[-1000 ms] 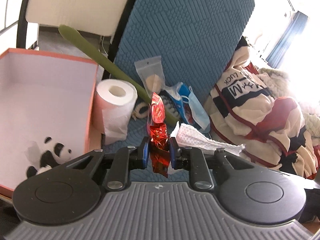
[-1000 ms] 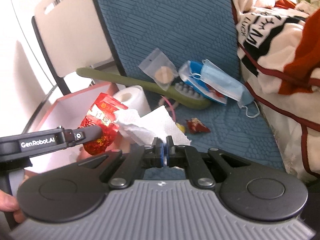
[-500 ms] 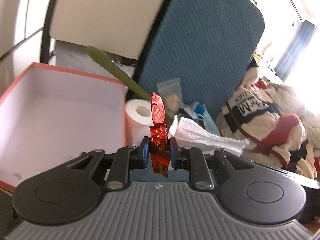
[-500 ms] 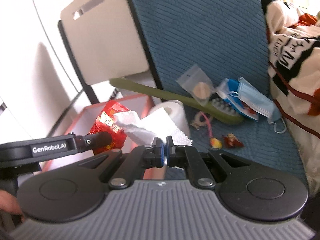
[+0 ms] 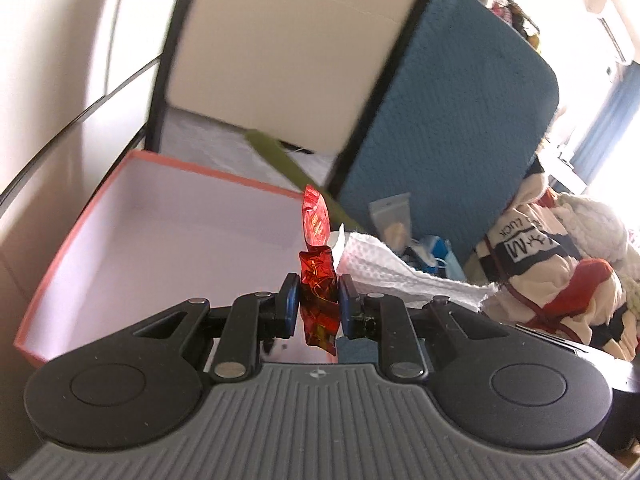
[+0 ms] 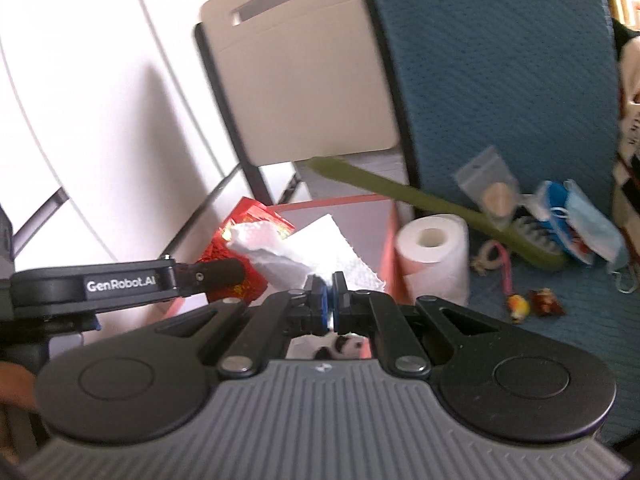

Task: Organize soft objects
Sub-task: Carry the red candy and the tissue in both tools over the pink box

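Observation:
My left gripper (image 5: 318, 307) is shut on a red foil wrapper (image 5: 318, 276) and holds it upright above the near right corner of the open orange-rimmed box (image 5: 120, 248). My right gripper (image 6: 330, 300) is shut on a white paper tissue (image 6: 320, 252), held just right of the left gripper. The tissue also shows in the left wrist view (image 5: 392, 272), and the red wrapper (image 6: 236, 256) in the right wrist view beside the left gripper's finger (image 6: 216, 270). A small panda toy (image 6: 344, 347) lies in the box below my right gripper.
A toilet roll (image 6: 434, 252) stands by the box on the blue seat (image 6: 560, 312). A green long-handled brush (image 6: 440, 208), a clear bag (image 6: 492, 188), a blue face mask (image 6: 592, 228), small sweets (image 6: 546, 307) and a striped garment (image 5: 552, 272) lie further right. A white chair back (image 5: 288, 48) is behind.
Both grippers have lifted and swung left toward the box, each keeping its grip. The box now fills the left wrist view and the seat clutter has slid to the right.

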`<state>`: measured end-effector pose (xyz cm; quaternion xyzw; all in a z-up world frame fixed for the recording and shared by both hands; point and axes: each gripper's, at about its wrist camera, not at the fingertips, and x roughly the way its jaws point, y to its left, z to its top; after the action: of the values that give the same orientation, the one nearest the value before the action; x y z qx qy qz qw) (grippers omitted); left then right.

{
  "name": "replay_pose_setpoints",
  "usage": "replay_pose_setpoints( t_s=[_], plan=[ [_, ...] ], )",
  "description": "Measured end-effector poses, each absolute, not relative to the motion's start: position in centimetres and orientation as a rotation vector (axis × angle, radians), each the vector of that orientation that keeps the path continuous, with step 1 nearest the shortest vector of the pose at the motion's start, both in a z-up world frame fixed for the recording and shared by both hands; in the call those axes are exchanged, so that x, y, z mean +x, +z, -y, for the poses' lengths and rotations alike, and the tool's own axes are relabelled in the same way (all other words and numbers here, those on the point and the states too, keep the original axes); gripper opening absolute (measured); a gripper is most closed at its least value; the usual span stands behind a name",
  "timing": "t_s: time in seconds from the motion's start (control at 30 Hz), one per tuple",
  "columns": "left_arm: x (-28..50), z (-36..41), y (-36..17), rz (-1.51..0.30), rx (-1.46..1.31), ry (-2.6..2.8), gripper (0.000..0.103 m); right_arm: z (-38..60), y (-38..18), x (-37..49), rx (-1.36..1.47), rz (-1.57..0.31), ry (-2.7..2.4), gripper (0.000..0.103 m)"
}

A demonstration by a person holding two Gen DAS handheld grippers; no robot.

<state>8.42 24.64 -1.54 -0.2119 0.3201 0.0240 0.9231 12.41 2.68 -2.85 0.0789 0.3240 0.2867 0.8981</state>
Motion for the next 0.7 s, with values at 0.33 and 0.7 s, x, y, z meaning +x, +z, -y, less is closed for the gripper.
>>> replay_pose_setpoints(
  t_s=[0.33,0.7],
  plan=[
    [6.5,-30.1,-3.1,-0.688,-0.437,0.168,0.024,-8.2,-3.1,12.4,0.118,-0.700,0.691,0.007],
    [7.3,-34.8,-8.4,-0.798,-0.497,0.241,0.024,-13.3,-7.5,16.0,0.024,-0.870,0.676,0.007]
  ],
)
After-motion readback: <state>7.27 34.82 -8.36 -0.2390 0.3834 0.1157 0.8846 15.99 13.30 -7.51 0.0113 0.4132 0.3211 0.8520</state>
